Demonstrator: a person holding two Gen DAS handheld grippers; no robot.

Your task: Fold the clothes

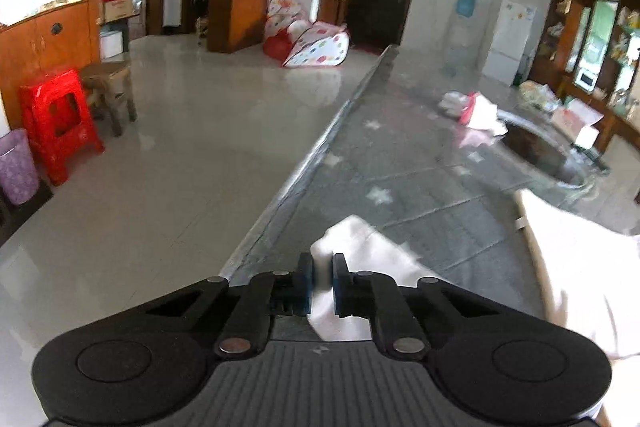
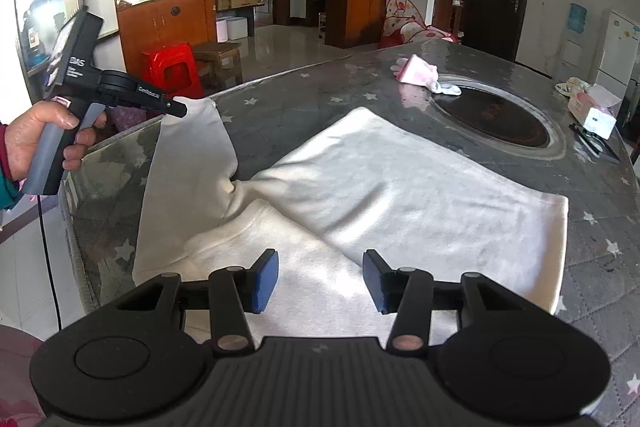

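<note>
A cream-white top (image 2: 400, 187) lies spread on the grey star-patterned table (image 2: 304, 99). One sleeve (image 2: 192, 155) is lifted off its left side toward the table's edge. My left gripper (image 1: 322, 279) is shut on the end of that sleeve (image 1: 360, 239), with white cloth pinched between its blue pads. In the right wrist view that left gripper (image 2: 180, 107) shows in a person's hand (image 2: 36, 139) at the far left. My right gripper (image 2: 320, 279) hovers open over the near folded part of the top, nothing between its pads.
A dark round inset (image 2: 492, 119) sits in the table behind the top, with pink and white cloths (image 2: 416, 69) at its rim. A tissue box (image 2: 592, 115) lies at the right. The table edge (image 1: 304, 163) drops to the floor; a red stool (image 1: 56, 123) stands beyond.
</note>
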